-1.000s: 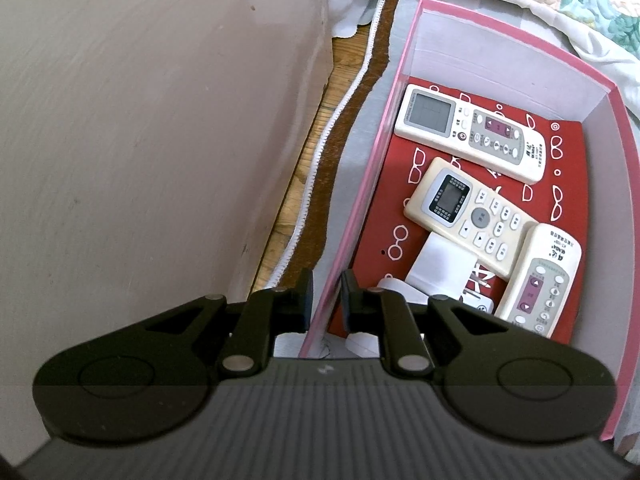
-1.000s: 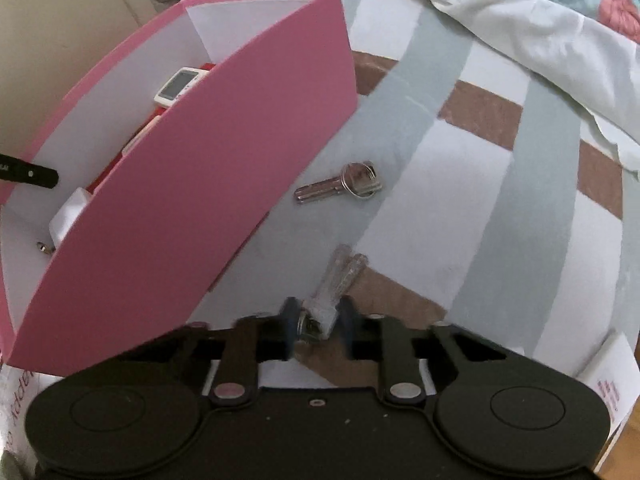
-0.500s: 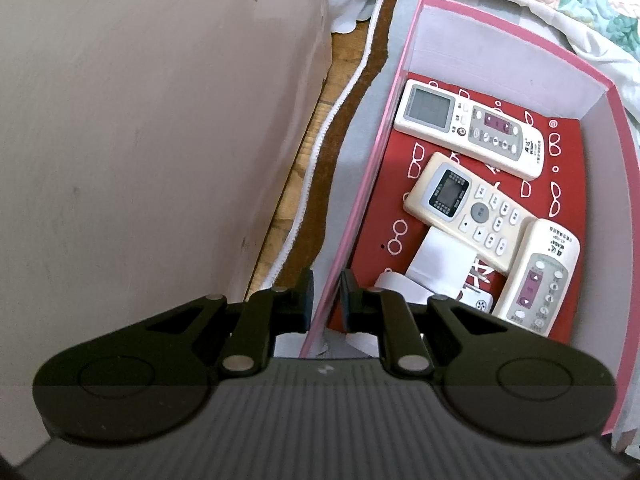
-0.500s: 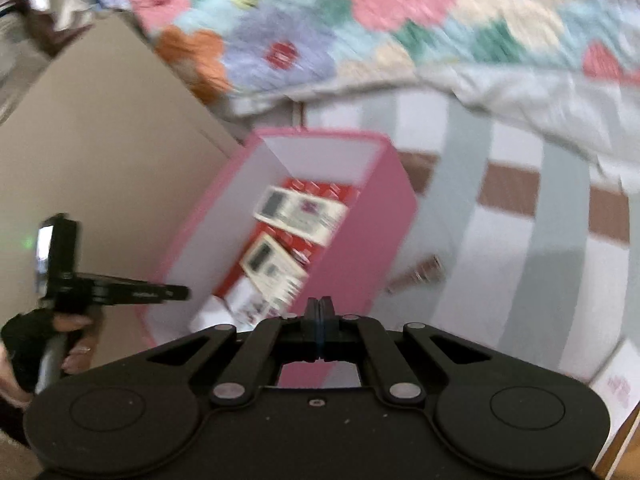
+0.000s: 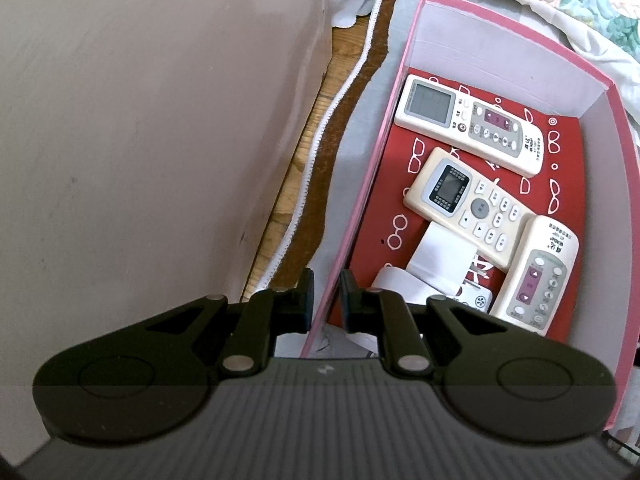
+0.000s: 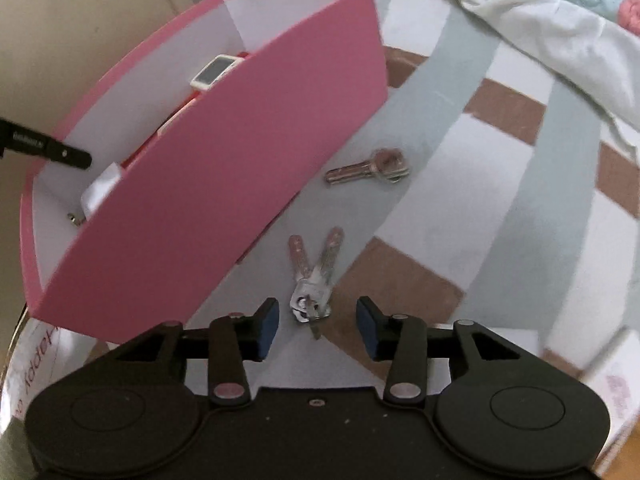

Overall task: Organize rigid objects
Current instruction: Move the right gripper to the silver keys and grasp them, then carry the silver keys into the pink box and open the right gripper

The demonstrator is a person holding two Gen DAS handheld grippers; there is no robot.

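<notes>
Keys (image 6: 314, 280) on a ring lie on the striped bedspread (image 6: 500, 184), just beside the pink box (image 6: 240, 184) on its outer long side, and their bunched heads sit right between the spread fingers of the right gripper (image 6: 316, 326). The two blades fan away from that gripper, so the long axis runs roughly along its line of sight and the pads would meet the heads from either side. Its jaws stand wide apart, holding nothing and touching nothing. A second key bunch (image 6: 368, 170) lies farther along the same side of the box, well apart from it. The right hand is plainly the nearer one. The left gripper (image 5: 326, 300) straddles the box's opposite long wall near one corner, fingers close together with a narrow gap around the wall; whether they actually pinch it cannot be told. Inside the box rest three remote controls (image 5: 472, 132).
</notes>
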